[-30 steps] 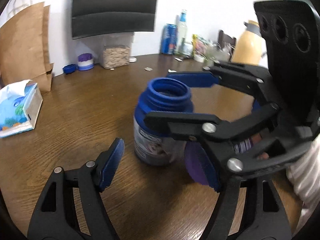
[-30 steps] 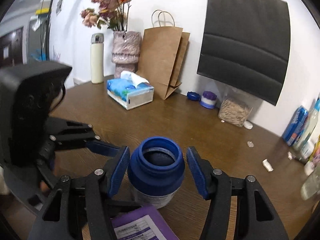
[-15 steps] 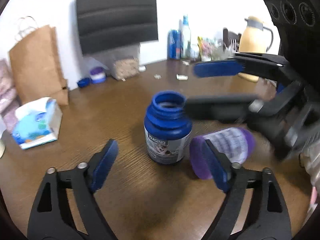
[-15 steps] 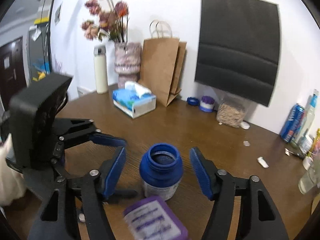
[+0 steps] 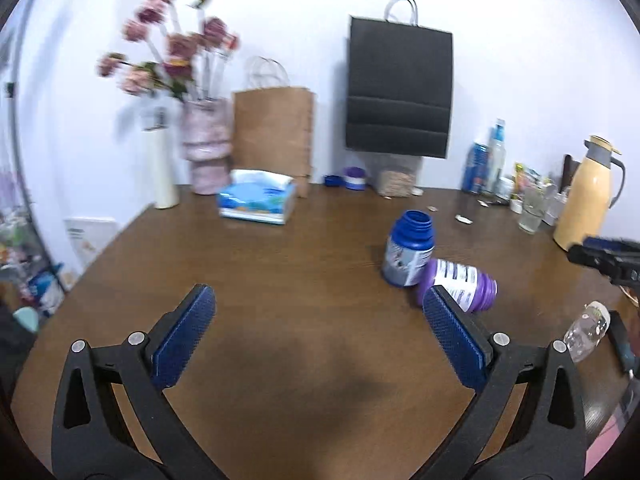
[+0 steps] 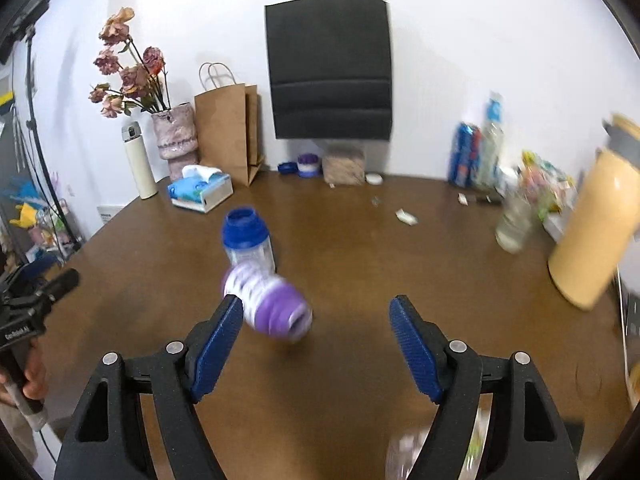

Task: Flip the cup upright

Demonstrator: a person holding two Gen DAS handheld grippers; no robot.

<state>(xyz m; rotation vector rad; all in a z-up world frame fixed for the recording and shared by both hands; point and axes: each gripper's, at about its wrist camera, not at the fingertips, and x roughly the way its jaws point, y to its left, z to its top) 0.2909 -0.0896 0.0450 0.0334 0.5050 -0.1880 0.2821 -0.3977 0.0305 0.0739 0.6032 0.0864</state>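
A blue cup [image 5: 409, 249] with a wide neck and a printed label stands upright on the brown table [image 5: 304, 264], open mouth up; it also shows in the right wrist view [image 6: 248, 242]. A purple cup [image 5: 464, 285] lies on its side touching it, seen too in the right wrist view [image 6: 272, 304]. My left gripper [image 5: 320, 344] is open and empty, well back from both cups. My right gripper [image 6: 316, 344] is open and empty, the purple cup just beyond its left finger [image 6: 218, 340].
At the back stand a tissue box [image 5: 258, 200], a brown paper bag [image 5: 274, 132], a vase of flowers [image 5: 204, 148], a black bag [image 5: 400, 92], cans and bottles [image 5: 486, 168]. A yellow jug [image 6: 596, 224] stands right. A clear plastic bottle [image 5: 586, 334] lies near the table's right edge.
Both grippers have pulled back and away from the blue cup, which stays standing upright. The right gripper has let go of its neck and has left most of the left view.
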